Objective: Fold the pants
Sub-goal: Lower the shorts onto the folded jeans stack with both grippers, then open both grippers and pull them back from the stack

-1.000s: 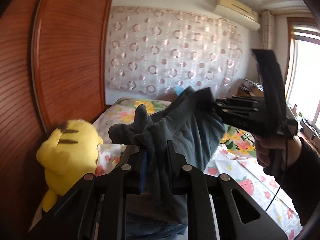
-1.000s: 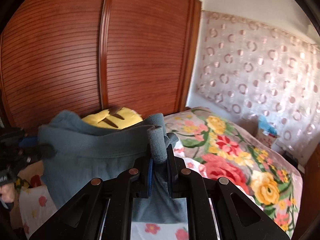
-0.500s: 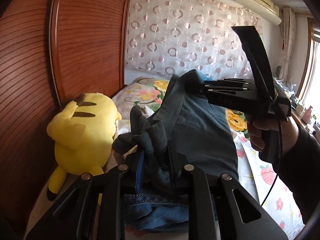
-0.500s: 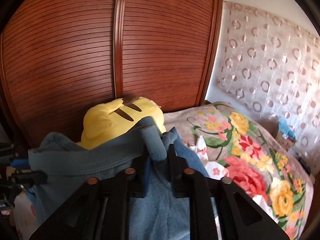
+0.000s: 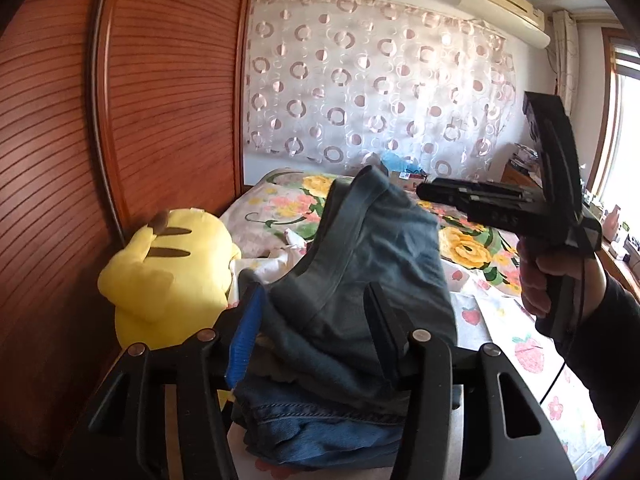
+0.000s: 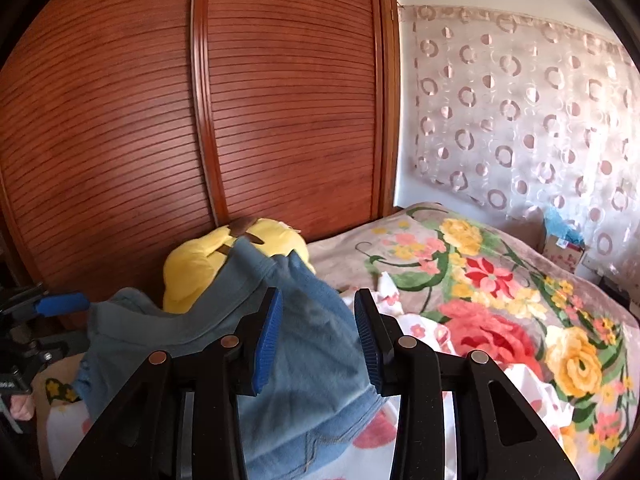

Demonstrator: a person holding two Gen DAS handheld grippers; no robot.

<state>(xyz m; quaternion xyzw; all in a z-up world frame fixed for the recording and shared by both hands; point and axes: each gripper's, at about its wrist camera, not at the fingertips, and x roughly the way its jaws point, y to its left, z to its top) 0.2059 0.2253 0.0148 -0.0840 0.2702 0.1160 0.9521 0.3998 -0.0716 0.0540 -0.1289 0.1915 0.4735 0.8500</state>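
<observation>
The grey-blue pants [image 5: 360,288] lie heaped on the bed, folded over on a denim layer [image 5: 320,428]. My left gripper [image 5: 316,320] is open, its fingers spread on either side of the heap. The pants also show in the right wrist view [image 6: 304,344]. My right gripper [image 6: 318,332] is open just above the cloth, holding nothing. In the left wrist view the right gripper [image 5: 424,192] hovers beside the raised top fold. The left gripper's blue pad [image 6: 60,304] shows at the far left of the right wrist view.
A yellow plush toy [image 5: 168,272] sits against the wooden wardrobe doors [image 5: 160,120] left of the pants. The floral bedspread [image 6: 500,312] stretches right and back to a circle-patterned curtain [image 5: 380,92]. A window [image 5: 624,128] is at the right.
Both grippers were shut on the pants and held them up; they lowered the cloth onto the bed and both have opened, letting it go.
</observation>
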